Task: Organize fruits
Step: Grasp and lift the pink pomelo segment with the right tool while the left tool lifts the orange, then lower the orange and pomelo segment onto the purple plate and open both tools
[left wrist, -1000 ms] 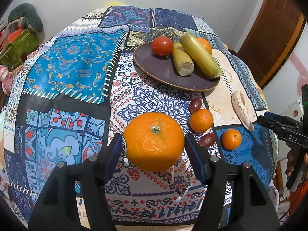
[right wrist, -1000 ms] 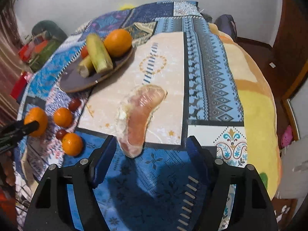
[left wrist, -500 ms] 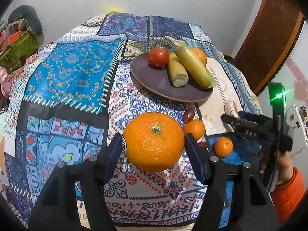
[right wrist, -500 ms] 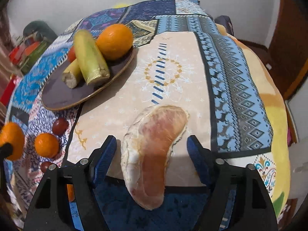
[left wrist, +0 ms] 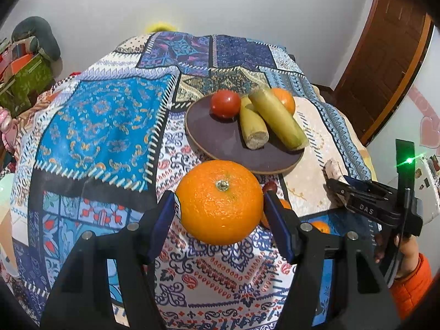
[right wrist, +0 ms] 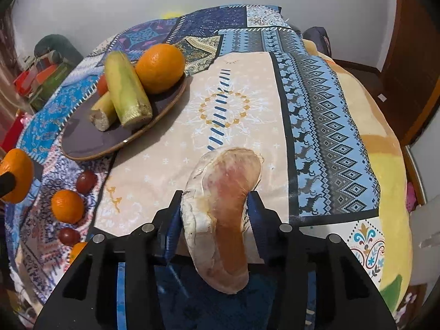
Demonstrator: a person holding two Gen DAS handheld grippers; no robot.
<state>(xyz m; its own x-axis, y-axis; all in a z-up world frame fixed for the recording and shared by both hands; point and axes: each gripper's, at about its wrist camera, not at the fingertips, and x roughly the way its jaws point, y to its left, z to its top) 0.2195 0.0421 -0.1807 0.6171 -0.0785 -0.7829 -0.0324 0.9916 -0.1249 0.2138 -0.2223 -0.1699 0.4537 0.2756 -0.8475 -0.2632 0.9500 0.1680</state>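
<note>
Both grippers carry fruit above a patchwork cloth (left wrist: 104,126). The left gripper (left wrist: 220,206) pinches a big orange (left wrist: 220,202) between its blue pads, held in the air just short of the plate (left wrist: 220,143). The right gripper (right wrist: 216,211) has its jaws pressed against a pomelo wedge (right wrist: 222,209), whose far tip lies on or just above the beige patch; I cannot tell which.

The plate already holds a tomato (left wrist: 225,103), two cane pieces (left wrist: 277,119) and an orange (right wrist: 161,67), leaving bare room only at its near left. A round orange set there could roll off the low rim, or nudge the cane. The soft wedge, gripped at mid-length, may sag or tear. Small oranges (right wrist: 67,206) and grapes (right wrist: 86,181) sit loose near the plate, and the two grippers stand close enough to collide.
</note>
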